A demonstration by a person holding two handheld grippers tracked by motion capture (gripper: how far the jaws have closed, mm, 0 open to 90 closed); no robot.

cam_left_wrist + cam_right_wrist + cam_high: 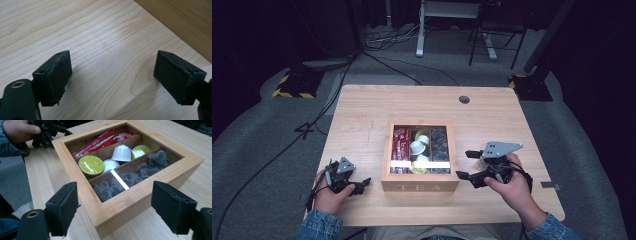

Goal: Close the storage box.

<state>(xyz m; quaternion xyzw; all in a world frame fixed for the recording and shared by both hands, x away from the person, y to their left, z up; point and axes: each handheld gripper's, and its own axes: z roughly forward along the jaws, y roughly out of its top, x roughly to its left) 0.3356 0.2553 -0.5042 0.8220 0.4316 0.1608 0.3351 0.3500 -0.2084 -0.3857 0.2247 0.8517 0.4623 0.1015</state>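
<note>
Left claw (360, 186) rests low on the counter (362, 110), jaws apart, nothing between them, just left of the tea box (420, 187). The box sits at the counter's near centre; its glass lid appears shut over three compartments: red sachets (400, 142) left, capsules (418, 146) middle, dark tea bags (439, 142) right. Right claw (467, 165) stands beside the box's right wall, jaws apart, empty. Judgement: no grasp begun; the hands flank the box. Next move likely calls for opening or gripping the box.

Dark room, grey carpet floor (257, 130), light wooden table (362, 107), cables (332, 95), desk legs (419, 35)
</note>
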